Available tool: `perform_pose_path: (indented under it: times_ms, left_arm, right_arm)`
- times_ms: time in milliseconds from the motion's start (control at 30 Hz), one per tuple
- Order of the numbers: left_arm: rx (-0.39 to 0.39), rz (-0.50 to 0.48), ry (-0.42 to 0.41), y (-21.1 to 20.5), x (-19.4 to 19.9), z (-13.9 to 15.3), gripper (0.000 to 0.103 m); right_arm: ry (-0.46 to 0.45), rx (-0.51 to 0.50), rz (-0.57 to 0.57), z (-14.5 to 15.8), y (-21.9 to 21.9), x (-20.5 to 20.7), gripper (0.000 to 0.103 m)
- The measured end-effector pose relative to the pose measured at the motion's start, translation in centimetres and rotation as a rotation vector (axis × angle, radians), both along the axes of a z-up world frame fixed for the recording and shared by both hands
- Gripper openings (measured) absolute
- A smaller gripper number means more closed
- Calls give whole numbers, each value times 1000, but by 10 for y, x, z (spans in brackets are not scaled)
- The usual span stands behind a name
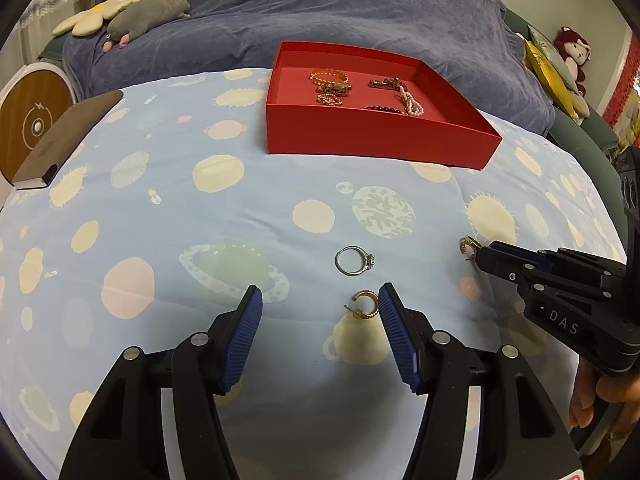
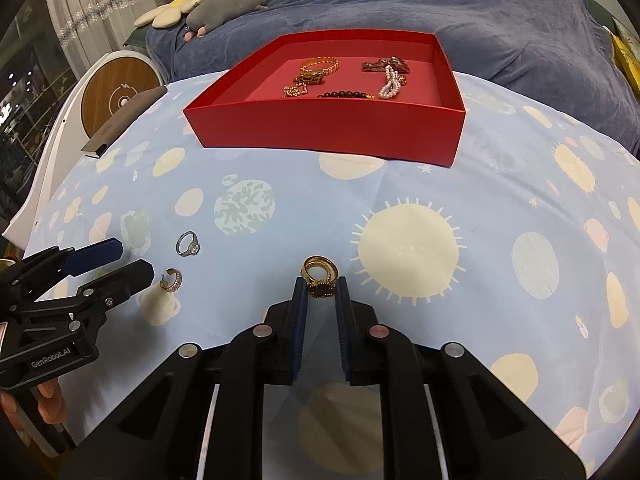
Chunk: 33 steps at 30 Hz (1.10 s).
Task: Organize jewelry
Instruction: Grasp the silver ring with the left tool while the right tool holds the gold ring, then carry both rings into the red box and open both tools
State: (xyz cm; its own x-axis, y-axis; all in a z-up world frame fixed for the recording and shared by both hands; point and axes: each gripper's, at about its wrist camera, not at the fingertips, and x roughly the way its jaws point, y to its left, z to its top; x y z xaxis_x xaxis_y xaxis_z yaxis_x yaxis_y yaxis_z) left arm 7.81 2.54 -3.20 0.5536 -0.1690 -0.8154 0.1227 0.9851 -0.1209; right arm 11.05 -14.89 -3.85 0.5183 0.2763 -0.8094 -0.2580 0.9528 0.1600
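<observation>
My right gripper (image 2: 321,285) is shut on a gold ring with a dark stone (image 2: 319,276), low over the bedspread; it also shows in the left wrist view (image 1: 469,245). My left gripper (image 1: 320,300) is open, its jaws either side of a gold hoop earring (image 1: 363,305), which lies close to the right pad (image 1: 394,322). A silver ring with a stone (image 1: 354,261) lies just beyond it. The red box (image 1: 376,140) farther back holds a gold bracelet (image 1: 329,77), a pearl strand (image 1: 412,102), dark beads and other pieces.
A grey notebook (image 1: 68,140) lies at the left edge of the bedspread, by a round wooden-faced device (image 1: 34,120). A blue blanket (image 1: 340,4) and plush toys (image 1: 148,14) lie behind the box.
</observation>
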Motion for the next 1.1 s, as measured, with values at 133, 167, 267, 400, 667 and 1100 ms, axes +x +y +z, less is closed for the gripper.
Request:
perform_pose_path:
  times_ms: [133,167,267,400,667,1100]
  left_arm:
    - [-8,0,-2,0,1,0,58]
    - [-12,-1,-1,-1,2,0,58]
    - [-20,-3,1,-4,5,-2,58]
    - [0,-15,-21,-14,11,-4,58]
    - [51,-23,-32,-28,23,-17,47]
    - [73,-27,-56,-31,24,-17,22]
  right_arm:
    - [-25,33,-6,13,-5,-2,14]
    - [-31,45,-8,17,-7,-3,14]
    - [-40,61,-10,23,-10,-5,14]
    - [-33,68,-8,22,-10,-6,14]
    - [-33,78,-7,24,-11,-7,14]
    - [-32,82,-11,25,-11,-6,14]
